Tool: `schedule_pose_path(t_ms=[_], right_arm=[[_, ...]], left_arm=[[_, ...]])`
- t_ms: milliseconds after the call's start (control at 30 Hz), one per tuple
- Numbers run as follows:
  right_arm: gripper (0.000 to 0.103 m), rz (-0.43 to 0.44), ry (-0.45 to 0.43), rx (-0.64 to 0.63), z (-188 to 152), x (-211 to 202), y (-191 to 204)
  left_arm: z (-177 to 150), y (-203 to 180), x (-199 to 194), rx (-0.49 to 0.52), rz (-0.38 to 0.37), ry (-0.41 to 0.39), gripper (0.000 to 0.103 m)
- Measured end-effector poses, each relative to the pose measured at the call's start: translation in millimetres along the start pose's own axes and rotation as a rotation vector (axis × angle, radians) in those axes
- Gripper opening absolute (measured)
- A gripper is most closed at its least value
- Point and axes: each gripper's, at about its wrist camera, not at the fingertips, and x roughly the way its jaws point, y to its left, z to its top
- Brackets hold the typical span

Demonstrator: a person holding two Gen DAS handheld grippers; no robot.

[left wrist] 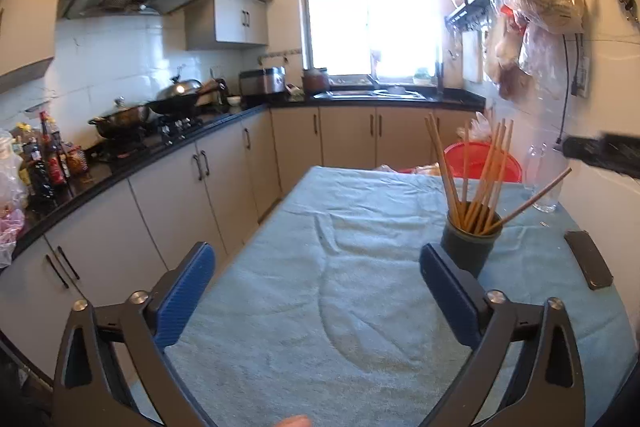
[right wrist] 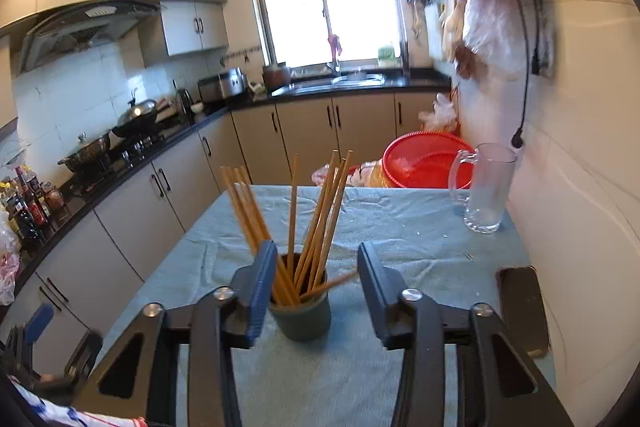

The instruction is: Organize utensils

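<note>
Kitchen — blue towel covers table, chopsticks in dark cup.

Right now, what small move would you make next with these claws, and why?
Probably nudge the leaning chopstick upright with the right claw. It tilts almost flat over the cup's rim while the other chopsticks stand steeper, and that open claw already flanks the cup.
</note>
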Motion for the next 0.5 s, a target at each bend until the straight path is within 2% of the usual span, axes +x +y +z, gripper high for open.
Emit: schedule_pose_path(t_ms=[67,200,367,500], right_arm=[[0.063,-0.010,-0.015,0.008,-17,-16,3],[0.063,-0.070,0.023,0.004,-58,-25,6],[0.063,-0.132,0.077,0.030,-89,-23,0],[0.063,-0.143,0.098,0.066,-101,-27,-5]], left_arm=[[0,0,-3,0.008,0.012,-0.008,0.103],[-3,-2,-8,0.019,0.009,0.014,0.103],[-16,-6,-7,0.025,-0.078,0.153,0.103],[-26,-7,-14,0.017,-0.082,0.163,0.103]])
